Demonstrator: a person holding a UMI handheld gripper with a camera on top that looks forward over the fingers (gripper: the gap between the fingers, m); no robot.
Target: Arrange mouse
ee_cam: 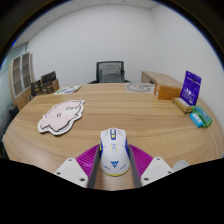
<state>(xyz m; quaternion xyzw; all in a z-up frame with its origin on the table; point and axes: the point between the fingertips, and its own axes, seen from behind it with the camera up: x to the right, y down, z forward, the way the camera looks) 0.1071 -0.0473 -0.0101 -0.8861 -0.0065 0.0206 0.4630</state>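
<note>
A white mouse (114, 150) with blue and yellow trim lies lengthwise between my two fingers, low over the wooden table (120, 110). My gripper (114, 148) is shut on it: the magenta pads (88, 158) touch the mouse on both sides with no gap showing. A white and pink cartoon-shaped mouse mat (62, 117) lies flat on the table, ahead and to the left of the fingers. I cannot tell whether the mouse rests on the table or is lifted just off it.
A purple box (192, 85) stands at the far right with a teal packet (200, 117) in front of it. A round flat item (140, 88) lies at the far edge. A black office chair (110, 72) stands behind the table, and shelves (20, 75) at the left.
</note>
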